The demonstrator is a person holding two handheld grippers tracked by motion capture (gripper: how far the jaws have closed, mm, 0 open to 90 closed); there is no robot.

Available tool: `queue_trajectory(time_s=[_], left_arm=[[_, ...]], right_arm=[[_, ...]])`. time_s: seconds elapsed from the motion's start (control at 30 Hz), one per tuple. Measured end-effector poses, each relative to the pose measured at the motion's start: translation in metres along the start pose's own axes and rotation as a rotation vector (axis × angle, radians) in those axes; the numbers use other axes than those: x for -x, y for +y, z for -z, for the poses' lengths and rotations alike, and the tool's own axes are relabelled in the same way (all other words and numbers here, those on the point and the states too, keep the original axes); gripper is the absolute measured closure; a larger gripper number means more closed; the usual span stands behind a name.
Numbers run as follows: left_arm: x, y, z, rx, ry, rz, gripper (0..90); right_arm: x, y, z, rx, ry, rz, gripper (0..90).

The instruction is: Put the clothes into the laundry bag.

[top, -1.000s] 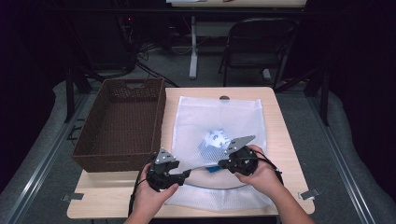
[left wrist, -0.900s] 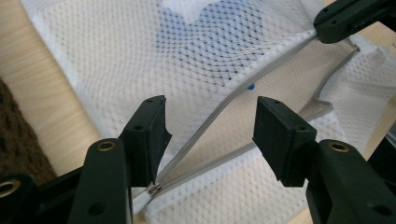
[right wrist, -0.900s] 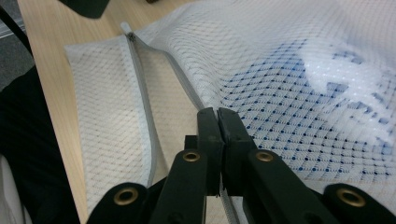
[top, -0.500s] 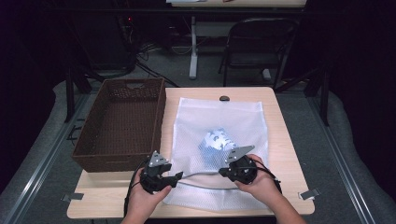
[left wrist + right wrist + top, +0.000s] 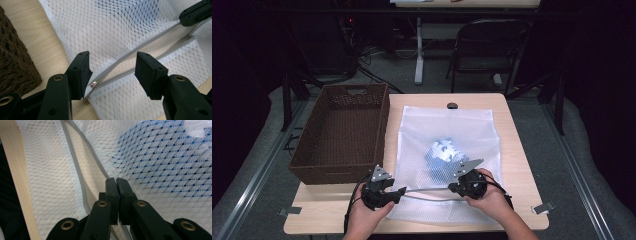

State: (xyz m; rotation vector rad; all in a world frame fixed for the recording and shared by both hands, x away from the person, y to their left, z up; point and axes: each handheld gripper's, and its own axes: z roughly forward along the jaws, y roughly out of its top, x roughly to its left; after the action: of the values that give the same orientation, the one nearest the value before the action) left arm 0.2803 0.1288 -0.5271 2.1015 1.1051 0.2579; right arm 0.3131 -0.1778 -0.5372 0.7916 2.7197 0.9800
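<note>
White mesh bag (image 5: pixel 447 150) lies flat — both hands low at its near edge. Right gripper (image 5: pixel 116 182) pinches the mesh by the zip (image 5: pixel 140 65); left gripper (image 5: pixel 112 72) gapes around the zip pull (image 5: pixel 93 85).

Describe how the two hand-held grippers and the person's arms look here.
Both the left hand-held gripper and the right hand-held gripper are black, each topped by a grey three-cornered plate and trailing a black cable. Their blocky jaws carry brass-coloured rivets. The forearms are bare, with no sleeves in sight.

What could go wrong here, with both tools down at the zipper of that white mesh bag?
The left gripper stands open around the zipper pull, which lies against one of its fingers, so closing could miss it. The right gripper pinches the mesh bag near the zipper, so tugging might snag the netting.
</note>
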Motion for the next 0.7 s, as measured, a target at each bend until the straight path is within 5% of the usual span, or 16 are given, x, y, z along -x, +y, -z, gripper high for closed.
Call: queue_trajectory(time_s=[0.7], left_arm=[[-0.004,-0.012,0.003,-0.024,0.048,-0.004,48.7]], right_arm=[[0.002,-0.005,-0.006,0.006,-0.011,-0.026,88.1]])
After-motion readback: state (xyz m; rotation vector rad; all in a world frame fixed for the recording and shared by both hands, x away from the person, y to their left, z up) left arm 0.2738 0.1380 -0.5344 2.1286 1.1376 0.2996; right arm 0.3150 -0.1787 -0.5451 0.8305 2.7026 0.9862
